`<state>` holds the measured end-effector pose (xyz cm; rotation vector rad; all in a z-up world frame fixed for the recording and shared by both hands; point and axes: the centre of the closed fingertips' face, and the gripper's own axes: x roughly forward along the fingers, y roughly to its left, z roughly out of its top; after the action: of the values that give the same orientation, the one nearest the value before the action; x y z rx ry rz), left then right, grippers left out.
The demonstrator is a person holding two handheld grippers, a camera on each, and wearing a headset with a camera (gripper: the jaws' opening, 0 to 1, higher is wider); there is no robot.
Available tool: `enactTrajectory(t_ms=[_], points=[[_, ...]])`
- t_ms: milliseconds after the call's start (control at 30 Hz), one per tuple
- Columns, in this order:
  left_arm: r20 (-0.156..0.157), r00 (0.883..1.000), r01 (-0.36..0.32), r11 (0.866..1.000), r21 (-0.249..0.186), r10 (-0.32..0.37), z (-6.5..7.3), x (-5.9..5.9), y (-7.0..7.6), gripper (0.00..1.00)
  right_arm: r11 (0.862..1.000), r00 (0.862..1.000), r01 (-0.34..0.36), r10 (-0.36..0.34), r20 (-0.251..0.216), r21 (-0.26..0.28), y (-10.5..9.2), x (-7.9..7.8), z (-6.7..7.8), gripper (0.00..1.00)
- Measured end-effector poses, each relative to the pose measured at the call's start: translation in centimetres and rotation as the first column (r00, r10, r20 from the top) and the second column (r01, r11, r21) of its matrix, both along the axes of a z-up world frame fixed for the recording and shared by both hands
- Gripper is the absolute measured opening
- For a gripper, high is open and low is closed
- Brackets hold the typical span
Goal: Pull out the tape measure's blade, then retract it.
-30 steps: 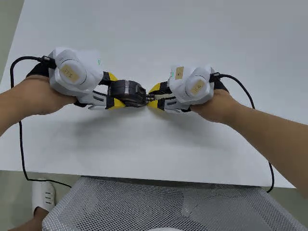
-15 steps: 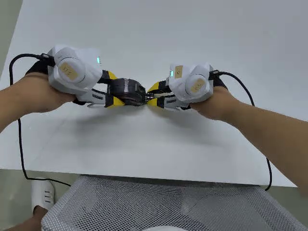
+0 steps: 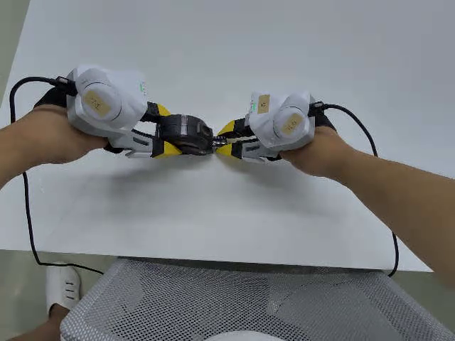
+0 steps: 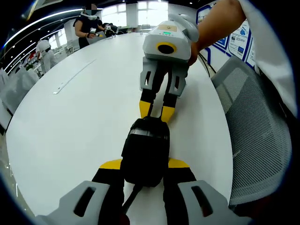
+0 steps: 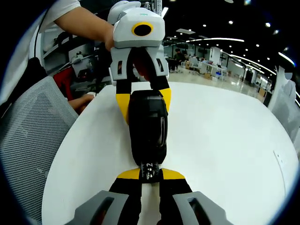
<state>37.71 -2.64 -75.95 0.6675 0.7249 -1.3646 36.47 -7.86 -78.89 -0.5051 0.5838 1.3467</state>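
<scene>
A black tape measure (image 3: pixel 186 134) hangs just above the white table (image 3: pixel 234 42), held between two grippers. My left gripper (image 3: pixel 163 132) is shut on the tape measure's case (image 4: pixel 146 150), its yellow-tipped fingers (image 4: pixel 111 164) on either side. My right gripper (image 3: pixel 222 140) faces it from the right and is shut on the blade's end hook (image 5: pixel 149 170) at the case's mouth. In the right gripper view the case (image 5: pixel 148 125) stands on end in front of the jaws, with the left gripper (image 5: pixel 143 105) behind it. No length of blade shows between case and hook.
The table's near edge (image 3: pixel 213 259) runs below the grippers, with a grey mesh chair (image 3: pixel 249 302) under it. Black cables (image 3: pixel 28 206) trail from both grippers. A thin strip (image 4: pixel 70 77) lies on the far tabletop. People stand at the far end (image 4: pixel 91 21).
Both grippers and the tape measure have drifted slightly left and kept their hold. The gap between them looks the same.
</scene>
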Motion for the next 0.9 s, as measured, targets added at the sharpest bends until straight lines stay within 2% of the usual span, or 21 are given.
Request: enactTrajectory(t_ms=[267, 900], points=[[-0.002, 1.0, 0.002, 1.0, -0.003, -0.002, 0.0, 0.0, 0.0, 0.26, 1.0, 1.0, 0.009, -0.009, -0.001, -0.001, -0.8, -0.1, 0.1, 0.1], [0.003, 1.0, 0.016, 1.0, 0.001, -0.016, 0.0, 0.0, -0.1, 0.26, 0.999, 1.0, 0.021, -0.022, -0.008, -0.044, -4.0, -0.5, 0.0, 0.1]])
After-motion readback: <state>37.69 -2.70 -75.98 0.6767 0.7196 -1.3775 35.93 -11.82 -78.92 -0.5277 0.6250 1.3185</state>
